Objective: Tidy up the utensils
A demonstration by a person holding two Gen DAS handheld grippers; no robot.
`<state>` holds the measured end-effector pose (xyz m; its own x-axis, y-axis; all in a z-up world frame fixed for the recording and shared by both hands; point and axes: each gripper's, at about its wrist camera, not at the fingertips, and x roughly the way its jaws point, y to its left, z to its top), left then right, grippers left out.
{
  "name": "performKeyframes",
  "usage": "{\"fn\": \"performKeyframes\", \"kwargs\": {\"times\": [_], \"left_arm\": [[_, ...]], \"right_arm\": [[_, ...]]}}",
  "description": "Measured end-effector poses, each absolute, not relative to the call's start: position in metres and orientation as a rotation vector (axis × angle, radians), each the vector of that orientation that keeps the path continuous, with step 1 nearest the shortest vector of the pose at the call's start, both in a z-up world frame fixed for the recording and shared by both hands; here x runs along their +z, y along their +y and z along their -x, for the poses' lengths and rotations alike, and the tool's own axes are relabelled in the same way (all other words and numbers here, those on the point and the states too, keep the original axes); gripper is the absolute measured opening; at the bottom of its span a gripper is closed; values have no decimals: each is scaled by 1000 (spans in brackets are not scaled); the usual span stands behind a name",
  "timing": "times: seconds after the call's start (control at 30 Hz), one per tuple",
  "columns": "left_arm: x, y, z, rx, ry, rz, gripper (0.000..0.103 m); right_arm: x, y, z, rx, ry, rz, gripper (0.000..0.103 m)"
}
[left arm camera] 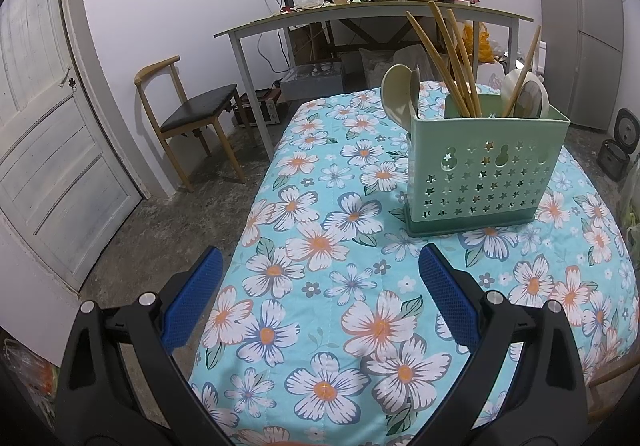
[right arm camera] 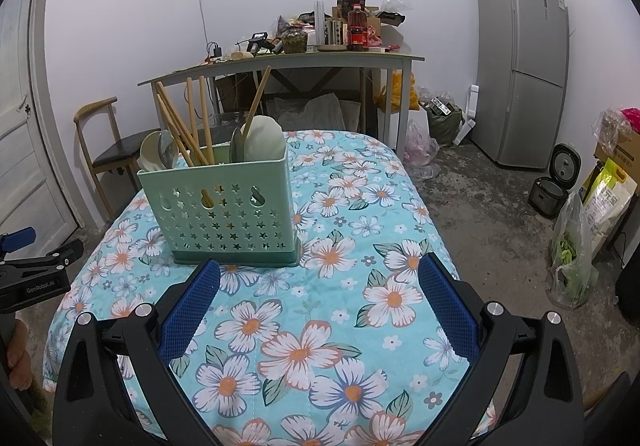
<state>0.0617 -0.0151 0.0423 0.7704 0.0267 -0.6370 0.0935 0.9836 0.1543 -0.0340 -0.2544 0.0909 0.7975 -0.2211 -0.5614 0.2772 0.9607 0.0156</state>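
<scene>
Left gripper (left arm camera: 320, 278) and right gripper (right arm camera: 319, 282) hovering low over the floral tablecloth (right arm camera: 320, 346), fingers spread wide, empty. Green utensil holder (right arm camera: 224, 205) upright just ahead, loaded with chopsticks (right arm camera: 192, 125) and spoons (right arm camera: 262, 141).

- Pale green plastic utensil holder with star cut-outs (left arm camera: 486, 169) (right arm camera: 224, 205) stands upright on the table.
- Wooden chopsticks (left arm camera: 452, 57) (right arm camera: 182, 121) lean inside it.
- Cream spoons (left arm camera: 396, 93) (right arm camera: 154, 155) sit bowl-up inside.

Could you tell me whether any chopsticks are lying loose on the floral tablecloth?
No, the wooden chopsticks all stand in the pale green perforated plastic utensil holder; the blue floral tablecloth around it shows none.
</scene>
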Motion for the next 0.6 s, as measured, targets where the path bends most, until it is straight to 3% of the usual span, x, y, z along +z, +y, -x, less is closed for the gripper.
{"fn": "performKeyframes", "kwargs": {"times": [0.6], "left_arm": [[42, -15, -63, -35, 692, -181, 95]], "right_arm": [[91, -254, 34, -268, 589, -98, 96]]}}
